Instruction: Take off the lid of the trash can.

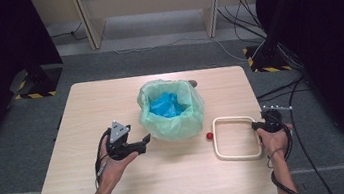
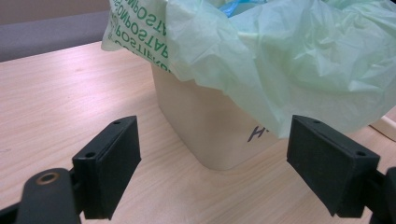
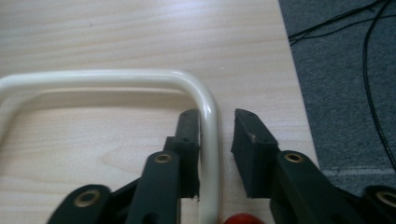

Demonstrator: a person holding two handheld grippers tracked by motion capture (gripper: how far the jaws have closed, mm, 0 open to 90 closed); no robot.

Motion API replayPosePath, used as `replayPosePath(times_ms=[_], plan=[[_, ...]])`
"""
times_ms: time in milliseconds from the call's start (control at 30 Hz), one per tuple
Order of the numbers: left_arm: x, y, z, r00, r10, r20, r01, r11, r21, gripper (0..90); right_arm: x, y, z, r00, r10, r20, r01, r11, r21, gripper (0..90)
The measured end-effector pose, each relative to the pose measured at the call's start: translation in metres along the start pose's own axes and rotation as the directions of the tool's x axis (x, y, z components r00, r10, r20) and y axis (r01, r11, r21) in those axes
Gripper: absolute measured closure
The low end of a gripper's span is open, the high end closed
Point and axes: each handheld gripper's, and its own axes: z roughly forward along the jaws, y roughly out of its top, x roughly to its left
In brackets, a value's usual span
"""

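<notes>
A cream bin (image 1: 180,132) lined with a pale green bag (image 1: 194,105) stands mid-table, with blue material (image 1: 166,105) inside. My left gripper (image 1: 145,142) hovers just left of it, open; in the left gripper view its jaws (image 2: 212,135) stand wide, facing the bin wall (image 2: 210,126) under the bag (image 2: 280,60). A cream square ring (image 1: 233,117) lies flat to the bin's right. My right gripper (image 1: 259,125) straddles the ring's right bar (image 3: 211,121): the left jaw touches it, the right jaw stands off with a gap (image 3: 217,116).
A small red ball (image 1: 209,135) rests on the wooden table (image 1: 172,188) between bin and ring. A red rounded bit (image 3: 243,218) sits low between the right jaws; I cannot tell what it is. Table edge and grey floor with cables (image 3: 355,70) lie just right.
</notes>
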Motion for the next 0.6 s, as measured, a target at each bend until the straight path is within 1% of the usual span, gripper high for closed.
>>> replayPosePath(times_ms=[33,67,100,200,267,400,500,600], plan=[[0.000,0.000,0.000,1.0000,-0.002,0.001,0.002,1.0000,-0.001,16.6,0.001,0.001,-0.002,1.0000,0.006,0.004,-0.006,1.000,-0.006,65.0],[0.000,0.000,0.000,1.0000,-0.003,0.001,0.004,1.0000,0.000,16.6,0.002,0.002,-0.003,1.0000,-0.002,0.006,0.002,1.000,-0.017,61.5],[0.000,0.000,0.000,1.0000,-0.005,0.004,0.005,1.0000,0.000,16.6,0.006,0.005,-0.004,0.9999,-0.001,0.012,0.001,0.999,-0.033,52.3],[0.000,0.000,0.000,1.0000,-0.002,0.009,0.002,1.0000,0.003,16.5,0.015,0.011,-0.006,0.9996,0.029,-0.001,-0.029,0.998,-0.057,41.1],[-0.001,-0.001,-0.001,0.9999,-0.003,0.012,0.003,1.0000,0.005,16.4,0.020,0.014,-0.007,0.9993,0.029,-0.025,-0.031,0.996,-0.080,36.9],[-0.001,-0.002,-0.001,0.9998,-0.002,0.020,0.002,0.9999,0.014,16.1,0.033,0.021,-0.011,0.9939,0.072,-0.083,-0.081,0.991,-0.107,30.9],[-0.001,-0.002,0.000,0.9997,-0.003,0.026,0.003,0.9998,0.018,15.5,0.042,0.025,-0.013,0.9916,0.064,-0.112,-0.078,0.990,-0.119,27.7],[-0.002,-0.002,0.000,0.9995,-0.003,0.030,0.003,0.9998,0.018,15.4,0.049,0.029,-0.015,0.9874,0.067,-0.143,-0.085,0.989,-0.123,23.5]])
